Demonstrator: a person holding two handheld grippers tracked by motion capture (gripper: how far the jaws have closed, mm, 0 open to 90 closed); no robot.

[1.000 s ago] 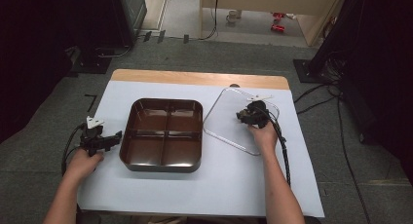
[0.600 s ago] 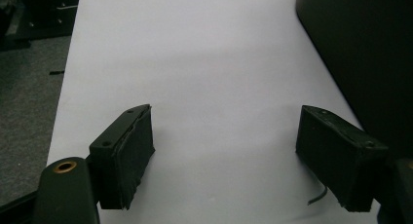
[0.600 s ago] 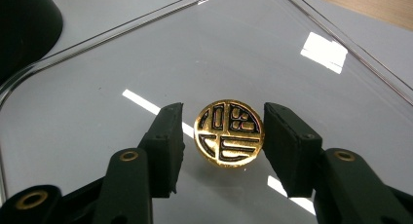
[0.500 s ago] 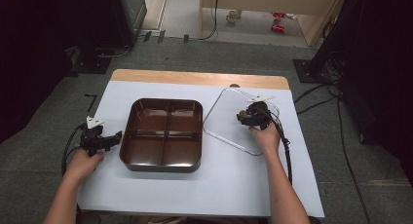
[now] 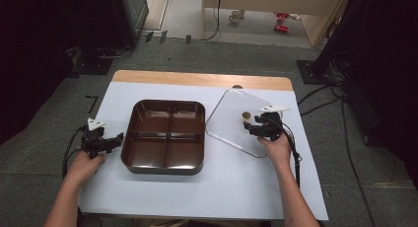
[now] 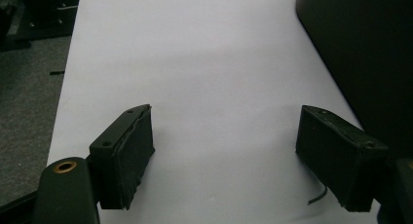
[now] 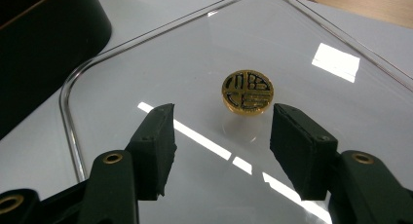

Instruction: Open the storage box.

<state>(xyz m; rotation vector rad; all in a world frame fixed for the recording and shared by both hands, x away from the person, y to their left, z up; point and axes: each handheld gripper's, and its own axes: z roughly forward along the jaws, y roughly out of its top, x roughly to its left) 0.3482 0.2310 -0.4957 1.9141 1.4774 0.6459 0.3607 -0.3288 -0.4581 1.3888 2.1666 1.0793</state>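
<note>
Right gripper (image 5: 252, 127) is over the clear lid (image 5: 231, 108), jaws opening, nothing between them. In the right gripper view the gold knob (image 7: 247, 91) sits just ahead of the right gripper (image 7: 221, 136), in line with the gap between the pads and clear of both. No contact with the knob.

The lid lies flat on the tabletop (image 5: 236, 187), right of the brown tray (image 5: 129, 138), turned at an angle to it. Its near-left corner sits close to the tray's right wall; can't tell whether they touch. From above, the knob (image 5: 244, 116) is just left of the right gripper's tips.

The tray is at mid-table with four compartments, all bare.

Left gripper (image 5: 117, 138) rests on the tabletop at the tray's left side, tips pointing at the tray wall, just beside it. In the left gripper view the left gripper (image 6: 224, 151) has its jaws spread wide over bare white surface, holding nothing; the tray's dark wall (image 6: 370, 53) runs along the right of that view.
</note>
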